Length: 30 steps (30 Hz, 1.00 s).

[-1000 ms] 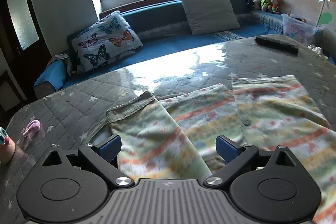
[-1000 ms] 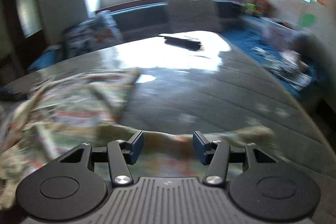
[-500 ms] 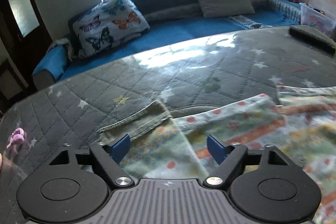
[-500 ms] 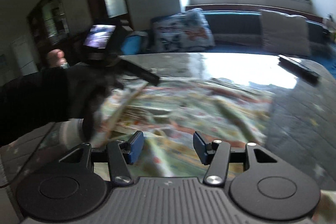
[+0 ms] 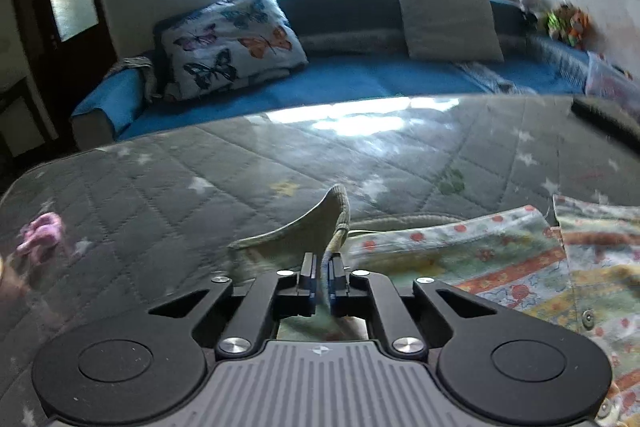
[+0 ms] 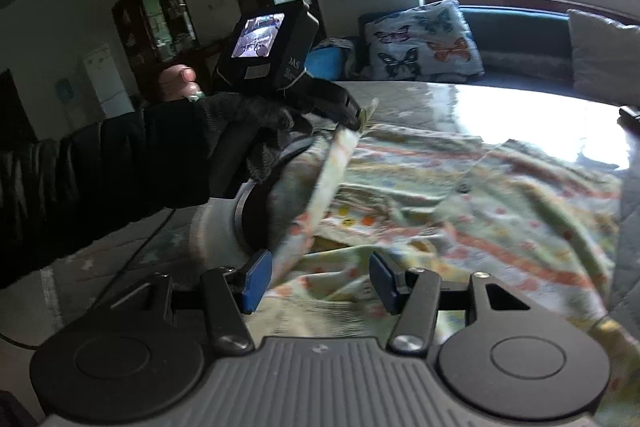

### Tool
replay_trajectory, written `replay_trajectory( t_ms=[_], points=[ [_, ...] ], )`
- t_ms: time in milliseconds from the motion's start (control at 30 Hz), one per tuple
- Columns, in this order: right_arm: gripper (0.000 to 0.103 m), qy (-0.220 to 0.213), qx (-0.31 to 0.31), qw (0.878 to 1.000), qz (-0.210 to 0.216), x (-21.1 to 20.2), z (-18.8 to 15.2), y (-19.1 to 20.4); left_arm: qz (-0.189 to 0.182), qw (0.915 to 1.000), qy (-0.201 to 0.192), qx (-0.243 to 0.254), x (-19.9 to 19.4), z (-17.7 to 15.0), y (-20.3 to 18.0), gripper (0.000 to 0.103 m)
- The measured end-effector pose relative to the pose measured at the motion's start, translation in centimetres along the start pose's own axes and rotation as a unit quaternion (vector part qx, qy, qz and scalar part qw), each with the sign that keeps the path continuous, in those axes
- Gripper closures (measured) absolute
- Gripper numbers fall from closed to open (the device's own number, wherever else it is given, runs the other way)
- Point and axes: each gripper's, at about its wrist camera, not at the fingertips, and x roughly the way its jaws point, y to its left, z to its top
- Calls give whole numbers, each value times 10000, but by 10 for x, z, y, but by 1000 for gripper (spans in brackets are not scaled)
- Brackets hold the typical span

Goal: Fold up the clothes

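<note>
In the left wrist view, the left claw [image 5: 323, 281] is sitting low at centre frame with its two blue pads pressed together, clenching a cuff edge of the patterned garment [image 5: 500, 267]. The pinched sleeve [image 5: 312, 227] is rising up from the pads as a pale green fold, its ribbed end pointing toward the middle of the frame. The rest of the garment is lying flat across the lower right, striped in orange, yellow and pale blue with red dots, and a small button [image 5: 587, 315] is showing near the right edge. It is resting on a grey quilted star-print table [image 5: 200, 195], which is catching window glare at upper centre. A small pink object [image 5: 42, 235] is lying blurred at the left edge. Beyond the table, a blue couch [image 5: 360, 83] is carrying a butterfly cushion [image 5: 232, 39] and a grey cushion [image 5: 448, 21].

In the right wrist view, the right claw [image 6: 316, 281] is standing released at lower centre, its blue pads wide apart, with the garment spread just beyond and beneath them. In the upper left, a gloved hand [image 6: 240, 123] in a dark sleeve is gripping the other device, whose tip is lifting a strip of the garment off the table. A small lit screen [image 6: 258, 35] is glowing on that device.
</note>
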Motion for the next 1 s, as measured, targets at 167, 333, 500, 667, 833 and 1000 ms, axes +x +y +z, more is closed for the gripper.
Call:
replay_trajectory(
  t_ms=[167, 333, 500, 667, 833, 1000],
  points=[
    [47, 165, -202, 9996, 123, 11, -8, 20, 189, 9984, -313, -441, -36, -7, 40, 101],
    [53, 356, -452, 9983, -58, 25, -20, 39, 424, 9930, -582, -932, -80, -25, 85, 102],
    [76, 488, -826, 9949, -326, 31, -32, 55, 590, 9864, -801, -1308, -121, -53, 122, 102],
    [93, 526, -1005, 9929, -353, 27, -34, 65, 670, 9836, -847, -1445, -150, -83, 141, 102],
    [96, 640, -1016, 9927, -150, 14, -43, 74, 657, 9800, -869, -1668, -177, -114, 155, 102],
    [91, 794, -1103, 9907, 67, 5, -53, 84, 899, 9801, -896, -1528, -199, -147, 158, 102]
  ],
)
